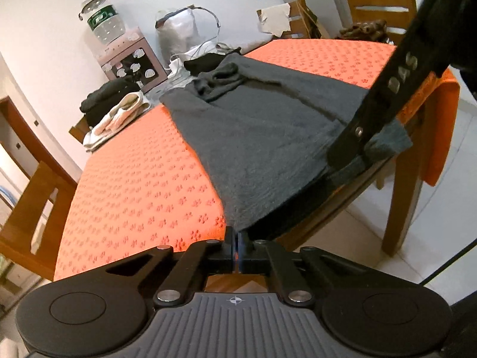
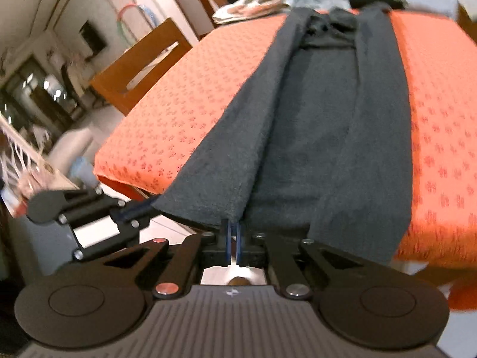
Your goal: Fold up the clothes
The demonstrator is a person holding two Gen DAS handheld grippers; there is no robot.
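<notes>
Left wrist view: left gripper is closed tight, pinching the near hem corner of the grey garment; ahead of it the garment lies along the orange tablecloth; the right gripper nips the hem's other corner, off to the right; right wrist view confirms those jaws closed on the cloth, hem lifted; folded clothes lie beyond.

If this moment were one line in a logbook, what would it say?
stage: lifting near hem | left gripper: shut on grey garment | right gripper: shut on grey garment | surface: orange tablecloth
</notes>
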